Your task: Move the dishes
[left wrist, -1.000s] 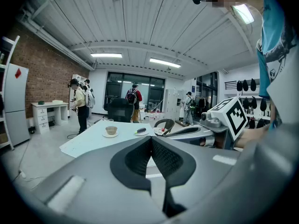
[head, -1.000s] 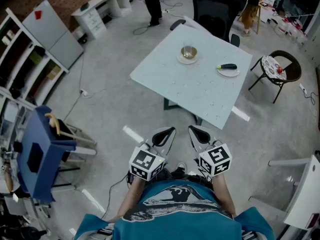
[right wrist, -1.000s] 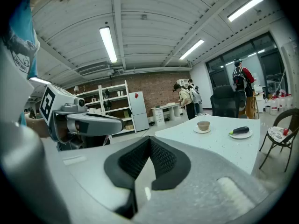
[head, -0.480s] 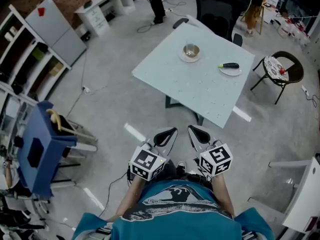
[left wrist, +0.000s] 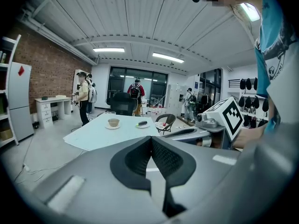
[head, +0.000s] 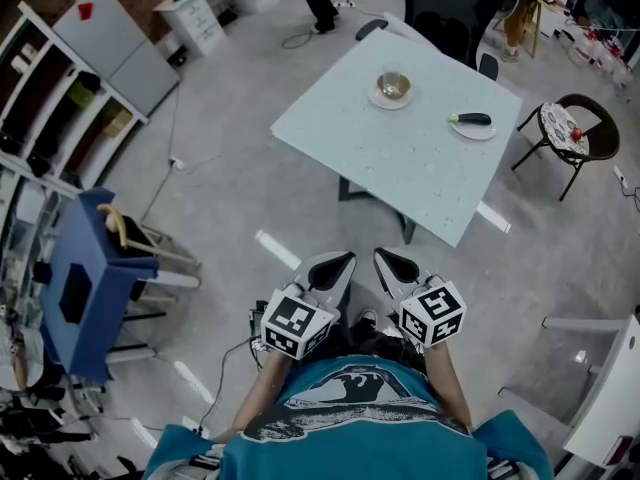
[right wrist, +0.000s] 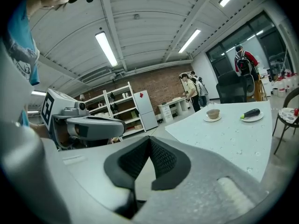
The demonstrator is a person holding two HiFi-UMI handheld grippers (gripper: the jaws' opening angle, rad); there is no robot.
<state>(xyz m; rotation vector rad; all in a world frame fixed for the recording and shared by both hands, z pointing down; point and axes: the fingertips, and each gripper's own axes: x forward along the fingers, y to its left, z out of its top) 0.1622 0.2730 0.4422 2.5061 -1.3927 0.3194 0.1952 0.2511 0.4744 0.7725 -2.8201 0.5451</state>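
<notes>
Two grippers were held side by side close to the person's body, toward 6 o'clock in the head view: the left gripper (head: pixel 336 265) and the right gripper (head: pixel 388 262). The left fingers (left wrist: pixel 164 158) were clenched tip to tip with nothing between them. The right fingers (right wrist: pixel 161 158) were clenched the same way, also empty.

The one bench (head: pixel 390 163) stood well apart from the grippers, at about 12 to 1 o'clock from them. It carried two dishes. One was a saucer (head: pixel 379 98) with a single bowl (head: pixel 393 84) on it. The other was a small plate (head: pixel 476 133), at 3 o'clock of the saucer, with one dark long item (head: pixel 472 119) lying on it.

Two chairs stood by the bench: a round chair (head: pixel 590 138) at its 3 o'clock and a black office chair (head: pixel 445 13) at its 12 o'clock. One blue cart (head: pixel 80 288) stood at 9 o'clock of the grippers.
</notes>
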